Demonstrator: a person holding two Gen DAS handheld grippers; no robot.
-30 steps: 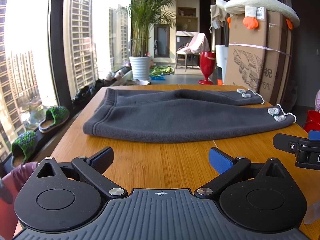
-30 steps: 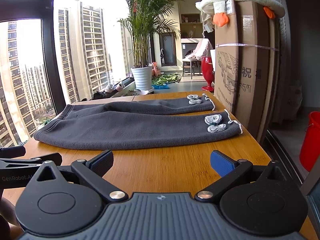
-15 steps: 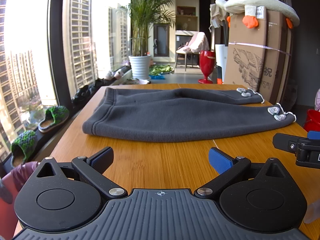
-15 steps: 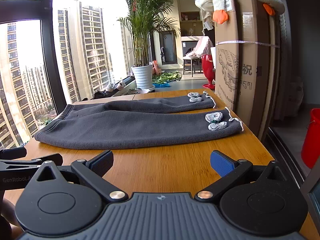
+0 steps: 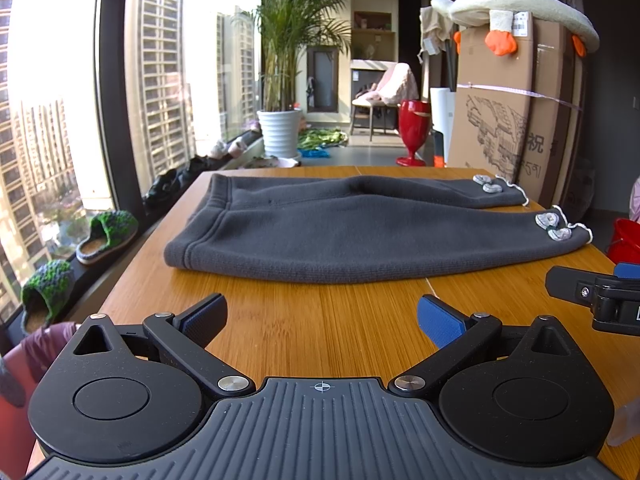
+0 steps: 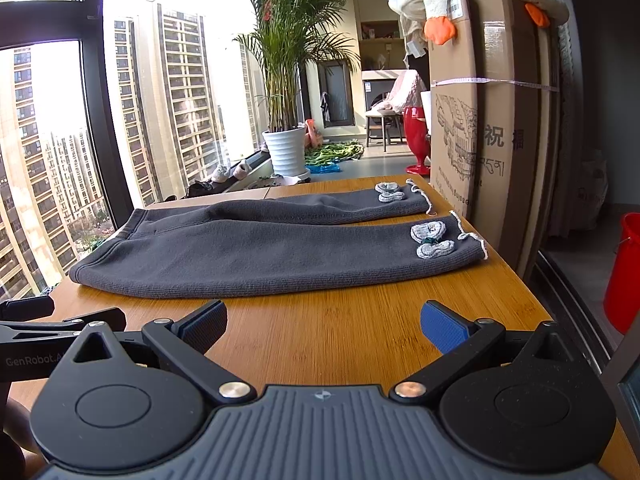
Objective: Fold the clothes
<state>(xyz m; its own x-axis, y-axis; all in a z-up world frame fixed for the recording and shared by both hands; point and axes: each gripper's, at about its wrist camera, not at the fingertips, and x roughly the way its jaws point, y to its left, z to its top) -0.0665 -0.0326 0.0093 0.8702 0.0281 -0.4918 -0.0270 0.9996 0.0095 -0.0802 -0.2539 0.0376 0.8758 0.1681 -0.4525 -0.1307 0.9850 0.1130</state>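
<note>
A pair of dark grey fleece trousers lies flat on the wooden table, waistband at the left, both legs running right, with pale grey bows at the cuffs. It also shows in the right wrist view. My left gripper is open and empty, a short way in front of the near trouser edge. My right gripper is open and empty, in front of the near leg. Each gripper shows at the edge of the other's view.
A tall cardboard box with a plush toy on top stands at the table's right edge. Windows run along the left. A potted palm, a red vase, a chair and a red bucket stand on the floor beyond.
The right gripper has drifted slightly closer to the trousers. The left gripper has barely moved. Both stay open.
</note>
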